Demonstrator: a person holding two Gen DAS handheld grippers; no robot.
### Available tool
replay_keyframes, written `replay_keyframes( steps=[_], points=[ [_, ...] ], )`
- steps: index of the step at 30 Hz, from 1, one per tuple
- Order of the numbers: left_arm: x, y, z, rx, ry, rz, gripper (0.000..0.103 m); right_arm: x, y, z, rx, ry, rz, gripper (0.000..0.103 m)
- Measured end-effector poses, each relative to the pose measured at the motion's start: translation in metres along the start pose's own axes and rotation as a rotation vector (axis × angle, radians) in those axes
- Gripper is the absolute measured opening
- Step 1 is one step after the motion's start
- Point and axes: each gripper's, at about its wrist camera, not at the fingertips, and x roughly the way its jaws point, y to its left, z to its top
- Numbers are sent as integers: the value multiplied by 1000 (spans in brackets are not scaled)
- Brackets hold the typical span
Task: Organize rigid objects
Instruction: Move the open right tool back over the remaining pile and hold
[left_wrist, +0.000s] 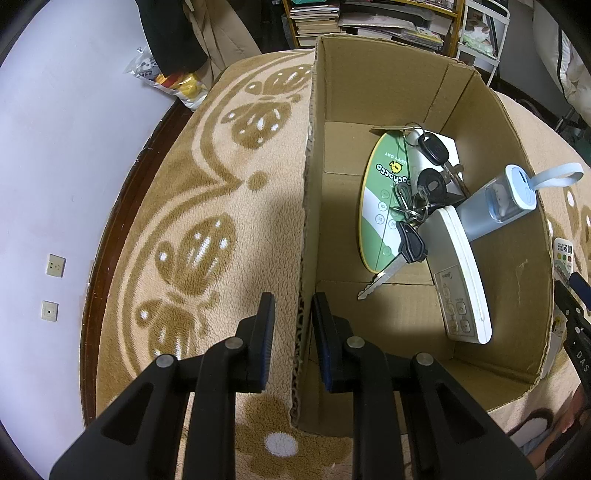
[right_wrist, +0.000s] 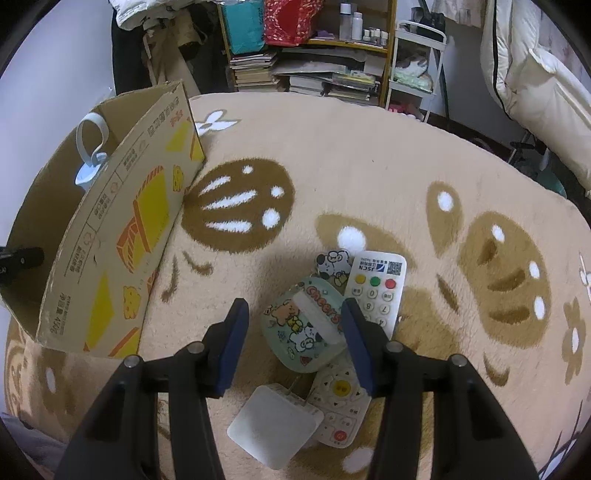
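Two grippers work around the box. The left gripper pinches the box's near wall, steadying it. The right gripper hangs half open over a cartoon case on the rug, just right of the box, pads not yet pressing. One risk: its right finger sits against the white remote, so closing could drag that along or tip the case. A white square adapter crowds nearby. Keys and a bottle already lie in the box.
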Motion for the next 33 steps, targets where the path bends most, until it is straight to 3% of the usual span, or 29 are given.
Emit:
replay_keyframes(
  steps=[4, 8, 15, 22, 31, 32, 33],
  points=[
    [0, 0, 0, -3, 1, -1, 21, -1, -3, 1, 3, -9, 0, 56],
    [0, 0, 0, -3, 1, -2, 21, -5, -15, 2, 39, -27, -55, 56],
    [0, 0, 0, -5, 3, -2, 21, 3, -19, 0, 63, 16, 14, 56],
    [1, 0, 1, -7, 4, -5, 21, 11, -2, -1, 7, 32, -5, 69],
    [1, 0, 1, -4, 3, -2, 21, 18, 2, -4, -5, 20, -49, 65],
    [1, 0, 1, -4, 2, -3, 21, 15, 2, -4, 6, 0, -58, 31],
    [1, 0, 1, -4, 3, -3, 21, 10, 2, -2, 20, -29, -71, 27]
  ],
)
